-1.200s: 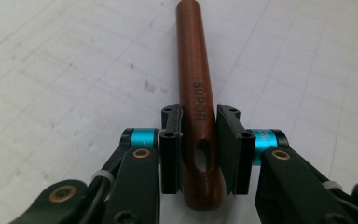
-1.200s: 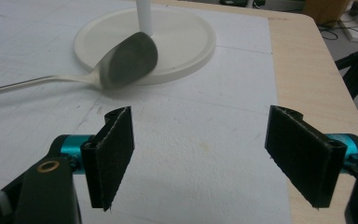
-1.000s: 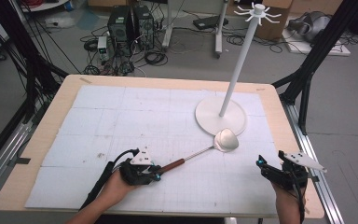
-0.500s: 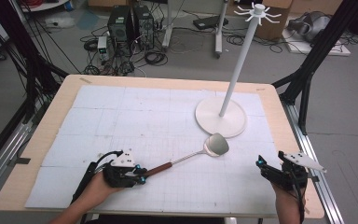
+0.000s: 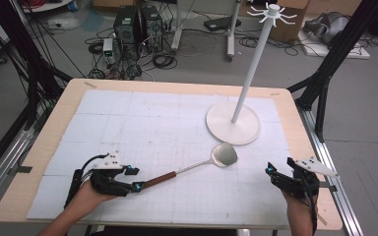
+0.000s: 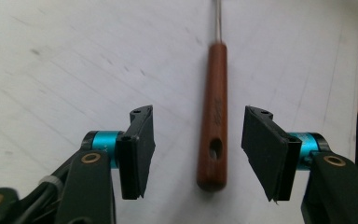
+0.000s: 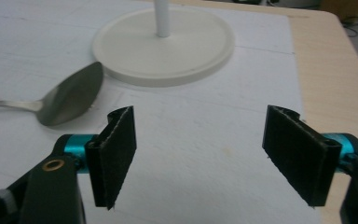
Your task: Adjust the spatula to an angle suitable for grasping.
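Observation:
A metal ladle with a round bowl (image 5: 225,155) and a brown wooden handle (image 5: 158,180) lies flat on the white mat, pointing up and right toward the stand. My left gripper (image 5: 135,179) sits at the handle's end. Its jaws have just been opening, and in the left gripper view the handle (image 6: 216,93) lies between the pads (image 6: 140,140) with a gap on each side. My left gripper (image 6: 199,116) is open. Near the right front corner my right gripper (image 5: 278,169) is open with nothing between its jaws, which have just been closing a little. The right gripper (image 7: 200,126) faces the ladle bowl (image 7: 70,95).
A white hanging stand has a round base (image 5: 233,123) behind the ladle bowl, a tall pole and a hooked top (image 5: 273,12). The white base (image 7: 163,42) lies just beyond the right gripper. The wooden table edge (image 5: 310,147) runs along the right.
My left gripper drew the ladle leftward away from the stand base, then opened and let go of the handle. The right hand stayed where it was.

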Demonstrator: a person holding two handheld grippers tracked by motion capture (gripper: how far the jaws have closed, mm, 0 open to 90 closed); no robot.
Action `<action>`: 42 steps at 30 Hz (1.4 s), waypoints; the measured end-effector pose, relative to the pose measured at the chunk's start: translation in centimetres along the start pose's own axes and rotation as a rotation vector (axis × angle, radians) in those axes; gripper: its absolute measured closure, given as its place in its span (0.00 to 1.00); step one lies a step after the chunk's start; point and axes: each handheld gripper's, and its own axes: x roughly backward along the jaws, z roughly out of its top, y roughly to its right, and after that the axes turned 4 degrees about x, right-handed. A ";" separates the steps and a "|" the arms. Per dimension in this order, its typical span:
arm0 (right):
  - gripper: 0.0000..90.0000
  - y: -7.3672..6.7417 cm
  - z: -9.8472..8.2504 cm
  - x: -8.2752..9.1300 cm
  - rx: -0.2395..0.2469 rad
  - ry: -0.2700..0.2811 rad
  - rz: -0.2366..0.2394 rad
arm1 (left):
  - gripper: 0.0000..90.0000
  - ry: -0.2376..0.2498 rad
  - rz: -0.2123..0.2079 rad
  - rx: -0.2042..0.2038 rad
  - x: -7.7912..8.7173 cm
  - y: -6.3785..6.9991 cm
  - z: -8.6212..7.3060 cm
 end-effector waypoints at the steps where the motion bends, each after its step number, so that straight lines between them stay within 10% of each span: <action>1: 0.34 -0.3 0.3 -0.4 0.006 0.002 0.017 | 0.49 0.034 0.015 0.010 0.4 -0.3 0.2; 10: 0.90 -6.7 3.9 -6.8 0.208 -0.065 0.290 | 0.47 0.214 0.206 0.097 3.3 -2.5 0.0; 18: 0.99 -11.5 5.6 -12.8 0.343 -0.215 0.392 | 0.48 0.212 0.231 0.096 3.6 -2.9 -0.4; 26: 0.99 -12.7 4.9 -14.5 0.388 -0.313 0.449 | 0.52 0.204 0.223 0.099 3.5 -2.7 -0.4; 42: 0.99 -11.8 4.7 -12.7 0.371 -0.298 0.474 | 0.54 0.197 0.226 0.098 3.3 -2.6 -0.5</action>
